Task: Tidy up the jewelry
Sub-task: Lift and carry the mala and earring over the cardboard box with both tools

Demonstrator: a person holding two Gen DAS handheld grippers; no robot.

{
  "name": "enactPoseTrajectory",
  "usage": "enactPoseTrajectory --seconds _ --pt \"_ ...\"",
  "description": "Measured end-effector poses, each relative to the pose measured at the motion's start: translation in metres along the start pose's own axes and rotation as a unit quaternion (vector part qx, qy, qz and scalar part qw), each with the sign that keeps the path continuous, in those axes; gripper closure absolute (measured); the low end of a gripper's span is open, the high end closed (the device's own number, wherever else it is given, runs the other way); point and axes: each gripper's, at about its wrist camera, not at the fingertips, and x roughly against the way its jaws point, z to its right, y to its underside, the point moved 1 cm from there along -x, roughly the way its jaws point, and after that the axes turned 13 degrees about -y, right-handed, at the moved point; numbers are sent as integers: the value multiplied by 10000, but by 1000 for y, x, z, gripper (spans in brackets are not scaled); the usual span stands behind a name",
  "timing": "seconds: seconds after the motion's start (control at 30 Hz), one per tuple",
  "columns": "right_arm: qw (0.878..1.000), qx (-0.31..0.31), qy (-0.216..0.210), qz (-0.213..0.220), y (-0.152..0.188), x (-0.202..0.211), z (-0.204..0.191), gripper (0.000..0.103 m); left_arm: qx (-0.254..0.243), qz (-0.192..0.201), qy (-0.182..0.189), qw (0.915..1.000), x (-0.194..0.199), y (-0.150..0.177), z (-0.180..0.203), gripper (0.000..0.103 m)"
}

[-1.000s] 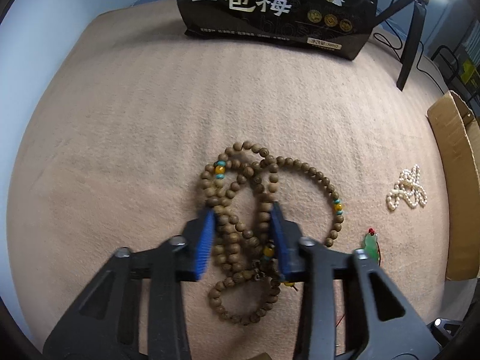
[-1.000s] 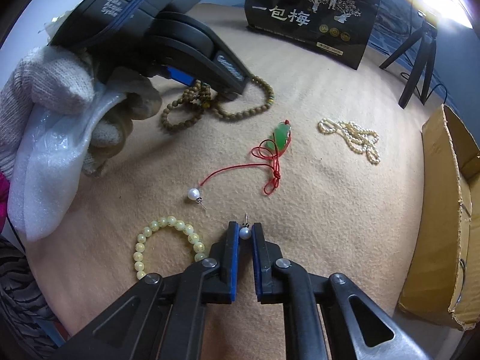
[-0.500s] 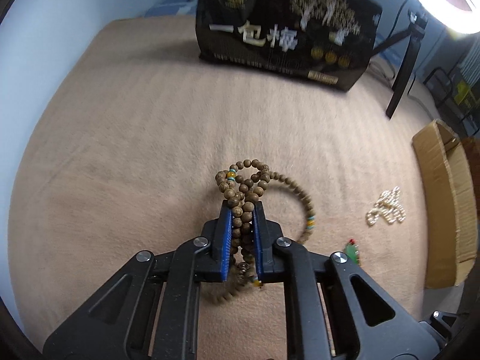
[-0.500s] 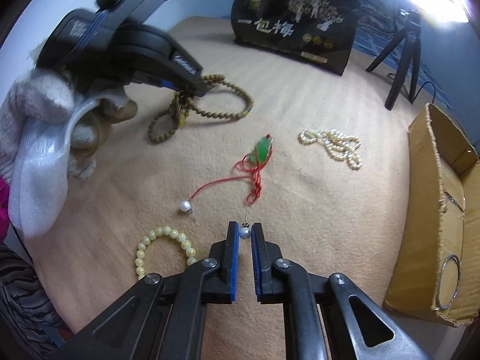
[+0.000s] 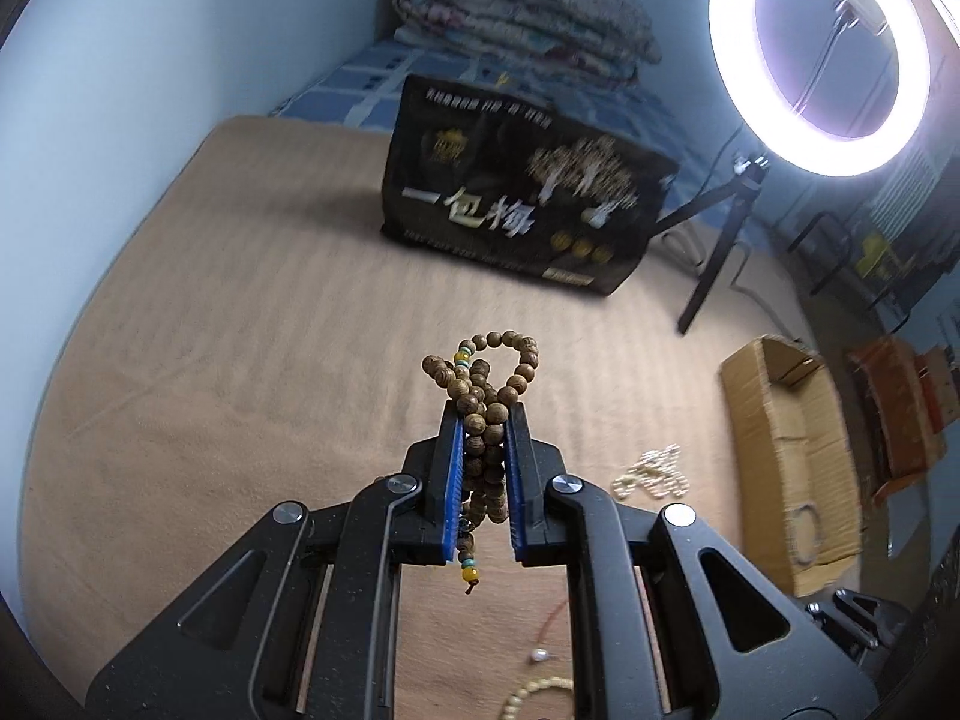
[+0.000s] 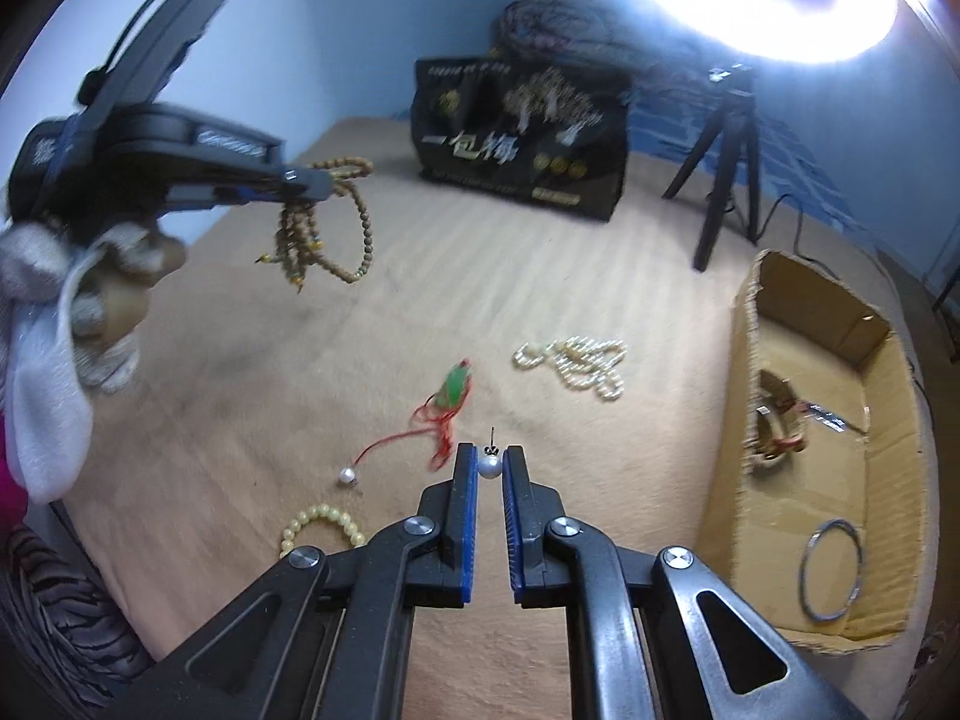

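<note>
My left gripper is shut on a bunched brown wooden bead necklace, lifted off the tan blanket; its loops dangle below the gripper in the right wrist view. My right gripper is shut on a small pearl earring, its post pointing up, held above the blanket. On the blanket lie a pearl necklace, a green pendant on red cord, a second pearl earring and a pale yellow bead bracelet.
An open cardboard box at the right holds a metal bangle and other pieces. A black printed bag stands at the back beside a tripod with a ring light. A gloved hand holds the left gripper.
The left gripper shut on the wooden bead necklace and lifted it off the blanket. The right gripper rose with the pearl earring, and the box came into fuller view.
</note>
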Motion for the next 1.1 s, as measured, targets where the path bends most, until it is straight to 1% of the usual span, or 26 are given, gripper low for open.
enactPoseTrajectory --seconds 0.2,0.4,0.57,0.8,0.93,1.1 --pt "9990 -195 165 358 -12 29 24 97 -7 222 282 9994 26 -5 15 92" --pt "9959 -495 365 666 -21 58 57 97 -216 393 593 9972 49 -1 47 92" --pt "9919 -762 541 860 -25 77 90 97 -475 414 896 9940 62 8 84 92" --pt "9842 -1192 765 1061 -21 97 132 97 -799 399 1245 9882 73 21 135 92" --pt "9812 -1326 869 1098 -19 101 149 97 -969 325 1412 9847 75 32 162 92" --pt "9791 -1452 900 1101 -18 102 164 97 -1157 206 1597 9802 75 46 191 92"
